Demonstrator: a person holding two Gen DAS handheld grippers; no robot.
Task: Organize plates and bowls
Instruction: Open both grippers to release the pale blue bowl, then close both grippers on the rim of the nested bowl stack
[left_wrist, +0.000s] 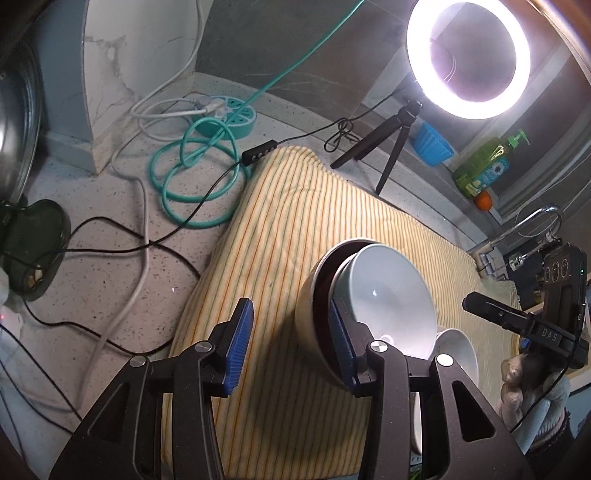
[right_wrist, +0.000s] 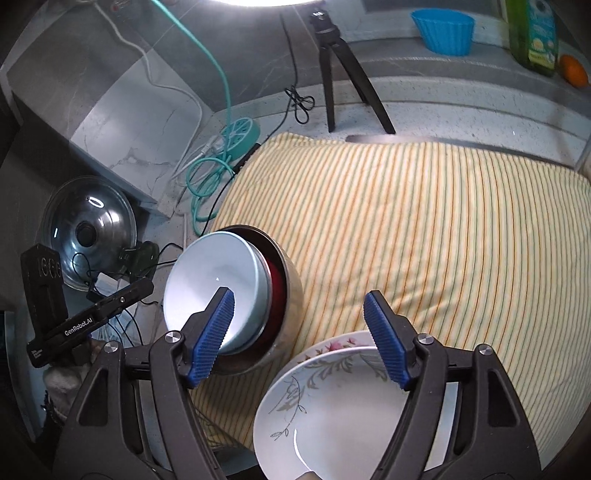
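Tilting on the striped cloth (left_wrist: 295, 229), nested bowls (left_wrist: 391, 295) face sideways; both hand-held grippers (left_wrist: 291, 347) (right_wrist: 299, 339) spread, holding nothing.

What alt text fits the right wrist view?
Open right tongs hover over a striped cloth, between nested bowls tipped on their side and a floral plate near the bottom edge.

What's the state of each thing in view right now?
Left gripper: jaws open, nothing held.
Right gripper: jaws open, nothing held.
White bowl: nested in the outer bowl, tilted.
Outer bowl: on the striped cloth, leaning.
Plates: stacked beside the bowls, floral one on top.
Ring light: on.
Pot lid: propped against the wall.
Striped cloth: spread on the counter.
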